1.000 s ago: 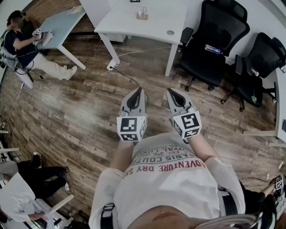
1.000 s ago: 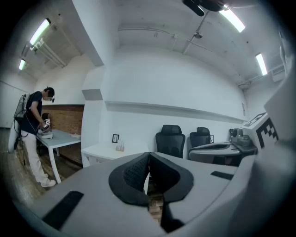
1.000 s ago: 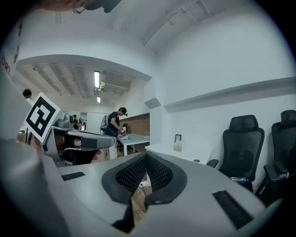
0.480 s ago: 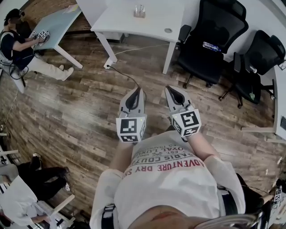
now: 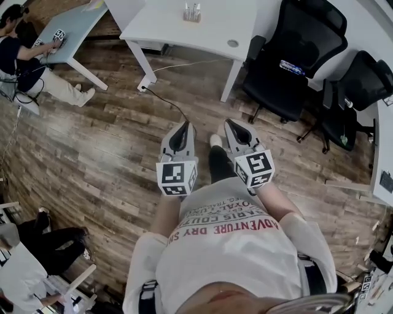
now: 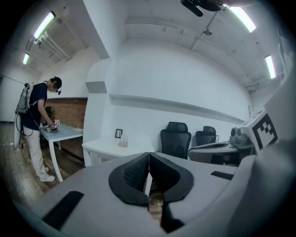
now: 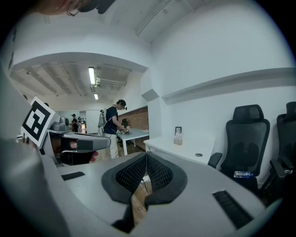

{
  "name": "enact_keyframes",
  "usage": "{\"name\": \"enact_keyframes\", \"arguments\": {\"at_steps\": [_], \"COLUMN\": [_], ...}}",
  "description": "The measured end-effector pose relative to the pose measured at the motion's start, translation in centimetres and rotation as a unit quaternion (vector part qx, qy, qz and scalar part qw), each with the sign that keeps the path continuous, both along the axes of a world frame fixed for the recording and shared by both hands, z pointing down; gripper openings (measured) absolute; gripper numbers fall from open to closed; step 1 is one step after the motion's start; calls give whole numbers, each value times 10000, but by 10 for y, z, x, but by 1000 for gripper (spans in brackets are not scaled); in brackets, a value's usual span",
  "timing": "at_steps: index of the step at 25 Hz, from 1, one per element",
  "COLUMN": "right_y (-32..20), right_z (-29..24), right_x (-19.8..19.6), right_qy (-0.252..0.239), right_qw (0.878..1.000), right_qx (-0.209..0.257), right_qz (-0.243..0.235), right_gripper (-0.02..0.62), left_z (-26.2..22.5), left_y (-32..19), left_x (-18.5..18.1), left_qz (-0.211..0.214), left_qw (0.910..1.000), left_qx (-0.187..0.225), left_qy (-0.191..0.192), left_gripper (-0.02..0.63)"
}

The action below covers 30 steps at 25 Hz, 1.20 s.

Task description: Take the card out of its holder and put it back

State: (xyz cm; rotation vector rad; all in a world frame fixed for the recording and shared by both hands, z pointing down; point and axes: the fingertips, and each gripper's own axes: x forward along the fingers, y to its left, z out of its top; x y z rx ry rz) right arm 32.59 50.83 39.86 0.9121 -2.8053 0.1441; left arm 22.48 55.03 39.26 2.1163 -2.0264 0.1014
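Note:
A small clear card holder [image 5: 192, 12] stands on the far side of a white table [image 5: 209, 30], some way ahead of me. It also shows as a small stand [image 6: 122, 140] in the left gripper view and as a holder with a card [image 7: 178, 136] in the right gripper view. My left gripper [image 5: 184, 126] and right gripper [image 5: 231, 124] are held side by side over the wooden floor, both pointing toward that table. Both are shut, pads touching, with nothing between them [image 6: 149, 155] [image 7: 146, 156].
Two black office chairs [image 5: 295, 55] [image 5: 356, 92] stand right of the white table. A cable [image 5: 169, 101] runs across the floor from the table leg. A person [image 5: 18, 55] works at a light blue table [image 5: 77, 27] at the far left. More people sit at the lower left.
The whole view has shifted toward the white table, which now lies nearer. A leg and shoe have come into sight between the grippers. Both grippers stay shut and side by side.

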Motion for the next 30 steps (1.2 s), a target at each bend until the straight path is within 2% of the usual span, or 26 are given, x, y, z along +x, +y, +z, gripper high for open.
{"name": "enact_keyframes", "arguments": {"at_steps": [5, 9, 14, 17, 21, 30], "right_y": [-60, -130, -218, -262, -304, -364], "right_z": [6, -1, -5, -8, -7, 15], "right_x": [-18, -39, -51, -63, -76, -107], "right_qy": [-59, -185, -281, -277, -227, -191], "right_qw": [9997, 9991, 9979, 9969, 9957, 9953], "right_qx": [-140, -171, -291, -297, -365, -633], "right_qz": [-185, -343, -513, -678, -817, -712], "right_gripper": [25, 25, 25, 25, 25, 25], "left_z": [1, -12, -24, -29, -27, -7], "left_y": [-56, -120, -201, -244, -286, -353], "left_x": [-17, -36, -45, -56, -70, -109], "left_qz": [-148, -218, -227, -328, -414, -405], "left_qw": [9998, 9997, 9996, 9994, 9991, 9990], "left_qx": [-71, -30, 39, 52, -17, -167], "left_qy": [-83, -120, 131, -28, -81, 40], "left_gripper": [26, 26, 26, 26, 26, 26]}}
